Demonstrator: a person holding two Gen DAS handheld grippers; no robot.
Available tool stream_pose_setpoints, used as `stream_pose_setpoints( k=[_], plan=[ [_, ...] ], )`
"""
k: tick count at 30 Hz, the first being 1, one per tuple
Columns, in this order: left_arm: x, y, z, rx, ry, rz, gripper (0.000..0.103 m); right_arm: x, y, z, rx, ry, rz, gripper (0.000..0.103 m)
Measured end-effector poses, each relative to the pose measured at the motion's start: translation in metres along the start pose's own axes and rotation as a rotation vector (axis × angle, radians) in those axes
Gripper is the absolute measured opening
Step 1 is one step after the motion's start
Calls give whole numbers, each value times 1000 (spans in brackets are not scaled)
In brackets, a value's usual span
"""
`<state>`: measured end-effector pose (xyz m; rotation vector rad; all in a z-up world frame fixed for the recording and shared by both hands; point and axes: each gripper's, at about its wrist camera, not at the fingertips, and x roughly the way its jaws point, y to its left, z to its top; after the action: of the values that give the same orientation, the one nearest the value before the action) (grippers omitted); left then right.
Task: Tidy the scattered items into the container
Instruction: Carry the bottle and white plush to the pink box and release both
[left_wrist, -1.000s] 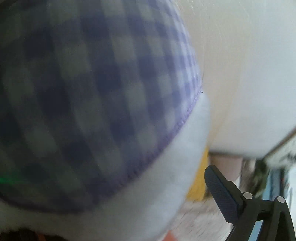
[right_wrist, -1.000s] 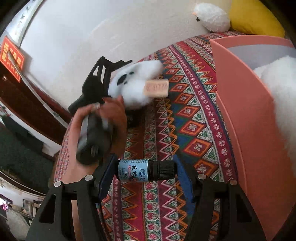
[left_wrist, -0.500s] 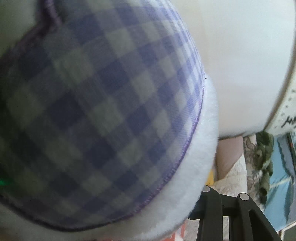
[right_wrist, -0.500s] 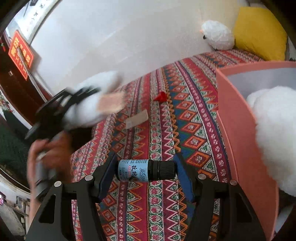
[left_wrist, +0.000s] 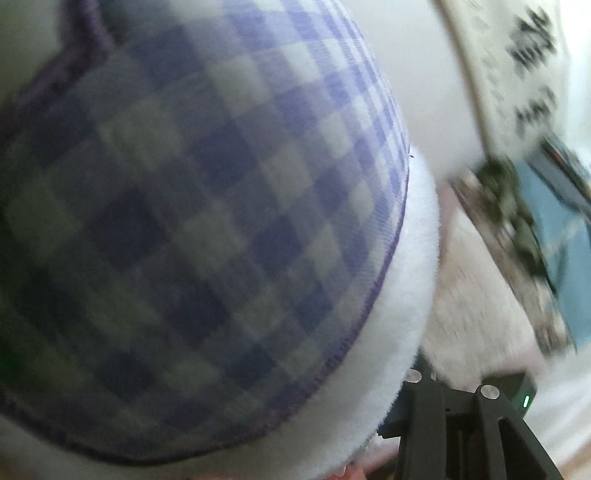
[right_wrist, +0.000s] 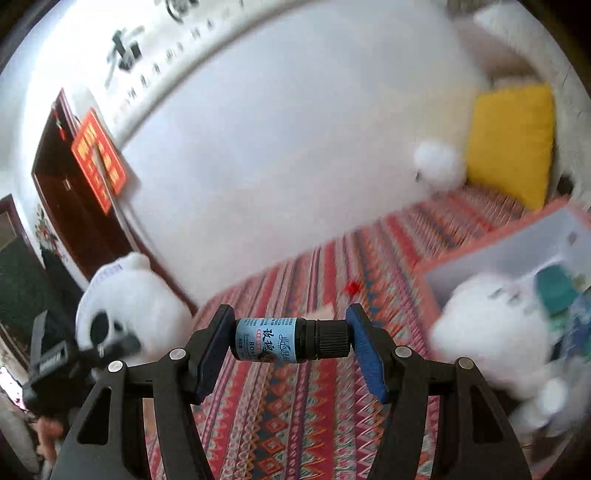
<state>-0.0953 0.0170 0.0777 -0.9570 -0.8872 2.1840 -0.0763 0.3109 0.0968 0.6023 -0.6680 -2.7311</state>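
Clamped end to end in the right gripper (right_wrist: 291, 339): a small dark bottle (right_wrist: 275, 338) with a blue label, base on one pad and cap on the other. Closed only to the bottle's length, then, and carried crosswise in the air above the patterned bedspread (right_wrist: 295, 424).

Farther left, blurred: the left gripper (right_wrist: 107, 347), lifted with a white plush toy (left_wrist: 207, 229) that had a checked patch pressed up against its camera. Fingers mostly buried in fur, so their gap could not be read, though evidently gripping the toy.

To the right stood the pink box (right_wrist: 491, 236), open-topped, already holding a white soft toy (right_wrist: 487, 325) and something teal-capped (right_wrist: 557, 291). Out on the bedspread beyond the bottle lay a small red scrap (right_wrist: 353, 286) and a pale card-like bit (right_wrist: 321, 314), both outside the box.

Looked like a carry toward the box. Called for:
- a steady squeeze, since a hold on a round cap and a flat base slips easily;
- clearing the rim fully before descending;
- lowering into the gap beside the soft toy rather than onto it;
- opening only once low;
- leaving room for the bulkier plush toy.
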Motion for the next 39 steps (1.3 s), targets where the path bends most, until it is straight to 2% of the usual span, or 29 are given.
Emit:
stream_pose_setpoints(
  k=[3,6,10,15,17,19,21,26,28,29,36,38,39],
  plan=[
    [22,-50,-19,95,77,-70,52,-55,-6,16,7,-106,-41,65],
    [58,-97,-38,191,156,-108,52,-104,-21,30,38,-198,-86,65],
    [122,-150,-53,260,294,-172,52,-161,-63,48,102,-316,-190,66],
    [210,-196,-66,307,441,-218,53,-205,-127,56,192,-388,-356,66],
    [251,-208,-73,310,504,-230,53,-206,-146,56,216,-384,-373,65],
    [291,-212,-78,295,566,-231,53,-206,-163,55,237,-377,-386,66],
    [326,-204,-82,264,620,-212,57,-205,-180,55,258,-370,-398,66],
    [363,-149,-86,199,679,-88,78,-195,-217,60,278,-328,-402,66],
    [377,-127,-87,173,702,-37,78,-184,-217,60,257,-294,-390,65],
    [371,-119,-86,174,690,-13,79,-177,-215,61,240,-273,-385,66],
    [247,-78,-64,254,465,155,93,-116,-177,55,137,-111,-311,66],
    [221,-71,-60,278,400,205,94,-98,-167,52,114,-70,-298,67],
    [219,-74,-62,291,367,233,94,-90,-166,50,104,-49,-338,75]
  ],
)
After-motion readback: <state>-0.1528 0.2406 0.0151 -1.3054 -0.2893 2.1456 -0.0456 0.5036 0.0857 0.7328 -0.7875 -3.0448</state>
